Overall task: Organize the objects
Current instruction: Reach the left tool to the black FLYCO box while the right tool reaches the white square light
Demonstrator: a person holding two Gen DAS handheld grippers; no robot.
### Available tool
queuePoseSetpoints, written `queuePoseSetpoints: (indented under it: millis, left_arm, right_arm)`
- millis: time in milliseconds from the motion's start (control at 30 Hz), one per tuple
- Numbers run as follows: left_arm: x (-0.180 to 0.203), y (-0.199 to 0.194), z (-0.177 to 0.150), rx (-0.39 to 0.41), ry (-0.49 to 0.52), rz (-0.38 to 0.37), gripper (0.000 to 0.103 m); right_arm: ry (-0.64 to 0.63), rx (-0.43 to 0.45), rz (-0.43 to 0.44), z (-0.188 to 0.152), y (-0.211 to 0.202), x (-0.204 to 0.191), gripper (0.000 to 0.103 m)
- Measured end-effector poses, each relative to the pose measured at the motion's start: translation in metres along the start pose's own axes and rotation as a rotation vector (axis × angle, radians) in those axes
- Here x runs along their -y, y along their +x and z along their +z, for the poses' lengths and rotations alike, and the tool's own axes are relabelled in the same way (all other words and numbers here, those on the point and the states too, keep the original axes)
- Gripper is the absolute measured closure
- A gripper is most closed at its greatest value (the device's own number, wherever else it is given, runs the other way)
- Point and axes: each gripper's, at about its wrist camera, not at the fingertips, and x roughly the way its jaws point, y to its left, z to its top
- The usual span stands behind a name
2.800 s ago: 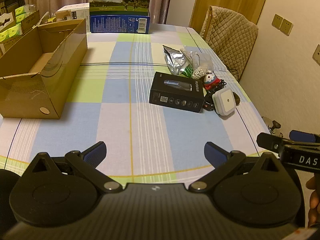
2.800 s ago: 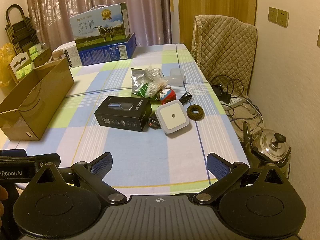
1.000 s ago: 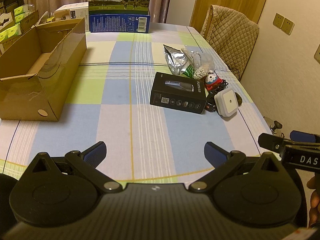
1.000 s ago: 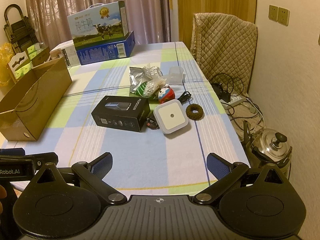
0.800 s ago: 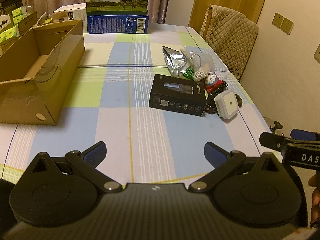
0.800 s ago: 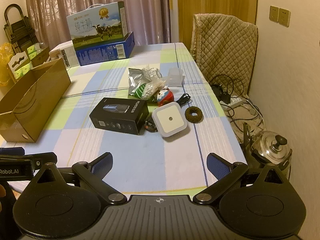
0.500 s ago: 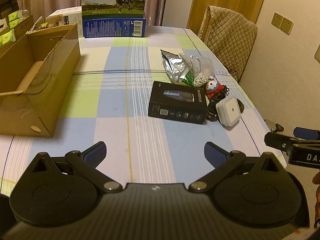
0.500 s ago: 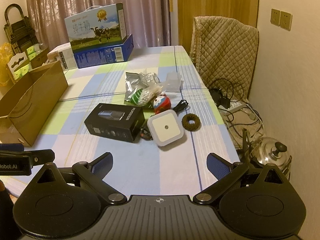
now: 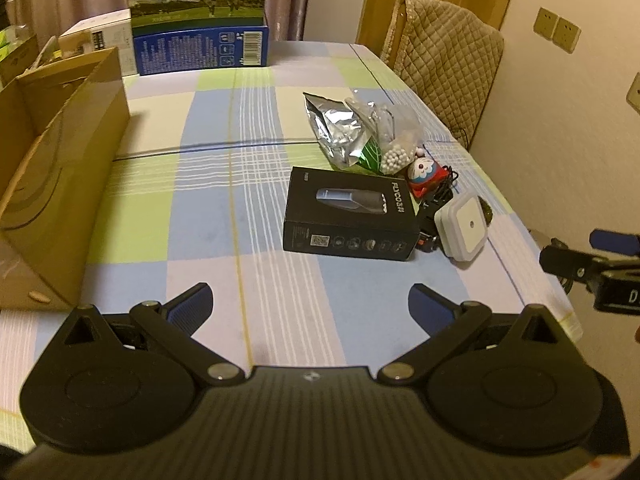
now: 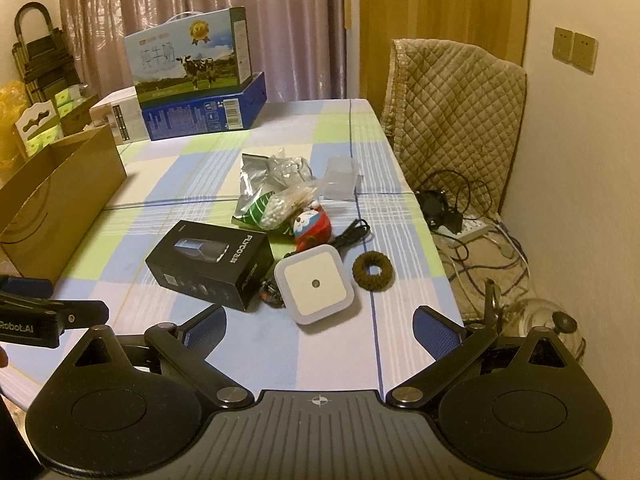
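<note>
A heap of small items lies right of the table's middle: a black shaver box [image 9: 352, 214] [image 10: 212, 264], a white square night light [image 9: 464, 226] [image 10: 316, 284], a red cartoon toy [image 9: 426, 174] [image 10: 314, 226], a silver foil pouch [image 9: 334, 128] [image 10: 256, 176], a bag of white beads [image 9: 396, 148] [image 10: 280, 206] and a brown hair ring [image 10: 373, 271]. An open cardboard box [image 9: 56, 172] [image 10: 56, 196] stands at the left. My left gripper [image 9: 310, 304] is open over the near edge, short of the black box. My right gripper [image 10: 318, 330] is open just before the night light, holding nothing.
Milk cartons [image 9: 200, 20] [image 10: 196, 76] are stacked at the table's far end. A quilt-covered chair [image 9: 444, 64] [image 10: 452, 112] stands at the right side. Cables, a power strip [image 10: 472, 232] and a kettle [image 10: 552, 328] lie on the floor right of the table.
Both grippers have moved forward over the table toward the heap of items, which now looms larger. Both stay open and empty.
</note>
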Motion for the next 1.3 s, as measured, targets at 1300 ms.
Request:
queuePoseSetpoints:
  millis: [1300]
  left_arm:
    - [0.031,0.133,0.071,-0.034,0.866,-0.316,0.001]
  right_arm:
    - [-0.319,-0.123,0.168,0.003,0.144,0.01,0.041]
